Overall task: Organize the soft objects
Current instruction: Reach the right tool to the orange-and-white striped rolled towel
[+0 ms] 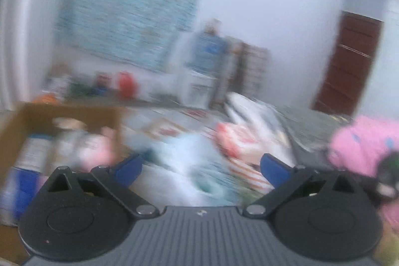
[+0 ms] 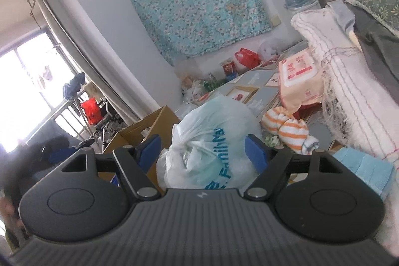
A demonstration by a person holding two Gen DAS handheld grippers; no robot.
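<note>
My left tool (image 1: 200,167) stands wide apart and empty, its blue pads (image 1: 128,167) clear of everything. That view is smeared with blur, so much stays guesswork. At nine o'clock a brown cardboard box (image 1: 62,114) holds soft shapes, one pinkish, one with blue and white; I cannot tell what they are, and the frame cuts off its lower left corner. Just ahead of the pads lies a pale, crinkly mass, probably the plastic bag (image 1: 189,158). At three o'clock a pink plush toy (image 1: 364,143) is cut by the frame's edge, with a small dark shape in front of it that I cannot make out.

My right tool (image 2: 202,150) is parted too. The white plastic bag (image 2: 212,138), knotted at the top, glossy and wrinkled with blue lettering, sits between its pads; the right pad is close against the bag, yet I cannot see it pressing. The tool's body hides the bag's base. At ten o'clock the cardboard box (image 2: 149,124) is half hidden behind the left finger. At two o'clock lie rolled orange-and-white striped socks (image 2: 286,127), knitted, beside a flat, soft pack of wipes (image 2: 299,79). Farther right, a thick white woven blanket (image 2: 349,81) with a fringed edge runs out of view.
</note>
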